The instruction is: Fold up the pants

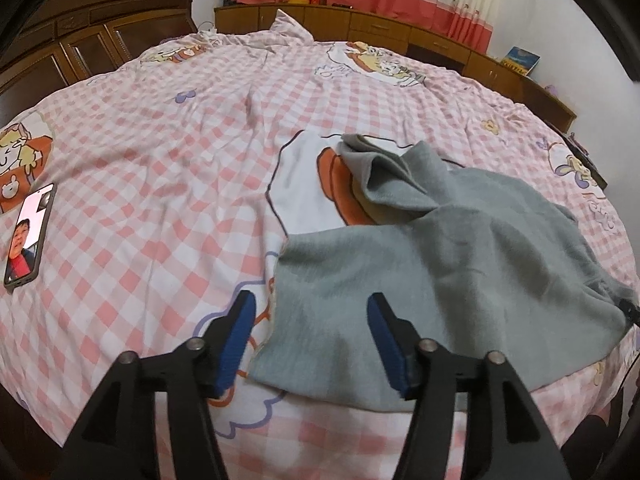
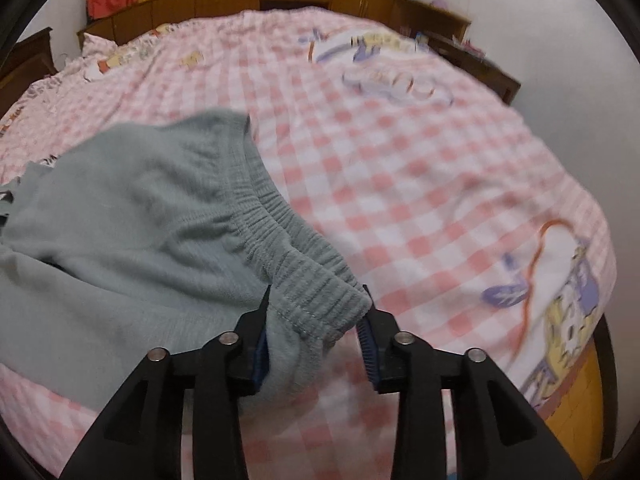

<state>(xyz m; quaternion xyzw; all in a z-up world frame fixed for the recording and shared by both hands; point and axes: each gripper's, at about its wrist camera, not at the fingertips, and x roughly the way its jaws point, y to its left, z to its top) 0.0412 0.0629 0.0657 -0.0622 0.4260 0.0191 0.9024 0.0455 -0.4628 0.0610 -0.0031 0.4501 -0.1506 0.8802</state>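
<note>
Grey pants (image 1: pixel 460 260) lie crumpled on the pink checked bed cover (image 1: pixel 160 140), one leg end bunched up toward the far side. My left gripper (image 1: pixel 311 298) hangs open just above the near leg end, and its blue pads (image 1: pixel 236 340) do not touch the cloth. In the right wrist view the pants (image 2: pixel 140 220) spread out to the left, their ribbed waistband (image 2: pixel 280 216) running toward me. The waistband's corner sits between the jaws of my right gripper (image 2: pixel 316 294). It leans on the left pad, while a gap shows at the right pad (image 2: pixel 368 352), so this gripper is open.
A phone (image 1: pixel 28 236) with a lit screen lies on the cover at the far left. A dark wooden headboard (image 1: pixel 80 32) and low wooden cabinets (image 1: pixel 400 32) run behind the bed. The bed's near right corner drops to a wooden floor (image 2: pixel 576 392).
</note>
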